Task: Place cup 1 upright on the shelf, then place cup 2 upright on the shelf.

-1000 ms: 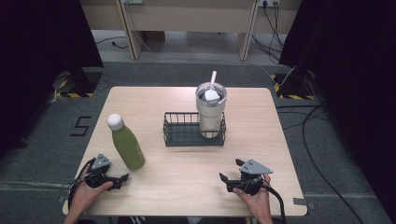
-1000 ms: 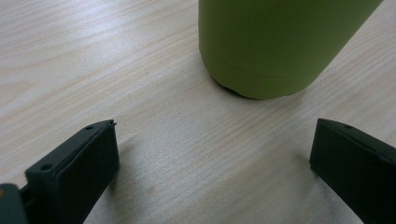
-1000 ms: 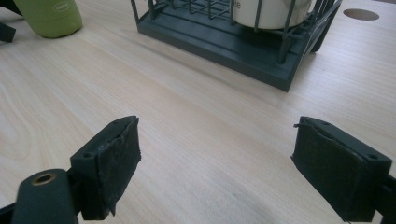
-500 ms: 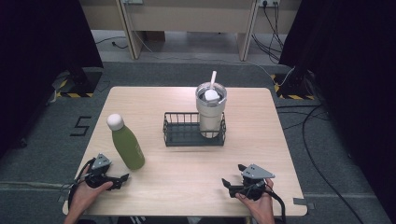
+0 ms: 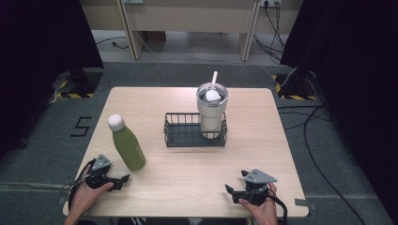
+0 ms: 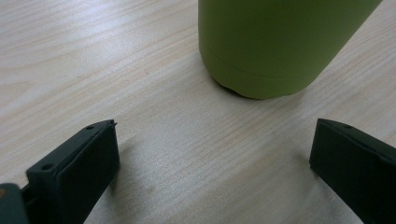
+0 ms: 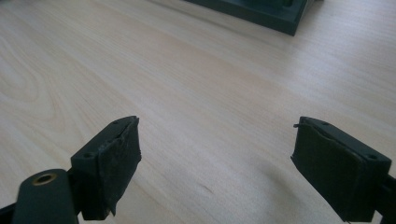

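Observation:
A green bottle (image 5: 127, 145) with a white cap stands upright on the left of the wooden table (image 5: 187, 183). My left gripper (image 5: 123, 179) lies on the table just in front of the bottle, held by a hand. Its jaws are open, with nothing between them. In the left gripper view the bottle's base (image 6: 275, 42) is close ahead of my left gripper (image 6: 212, 154). My right gripper (image 5: 231, 193) rests near the front right edge and points left. In the right gripper view my right gripper (image 7: 217, 149) has its jaws apart over bare wood.
A black wire basket (image 5: 173, 139) sits mid-table with a steel tumbler (image 5: 212, 112), lid and white straw, standing in its right end. The basket's corner (image 7: 261, 11) is far ahead in the right gripper view. Dark curtains and floor cables surround the table.
My right gripper has drawn back slightly toward the table's near edge. The left gripper, bottle, basket and tumbler have kept still.

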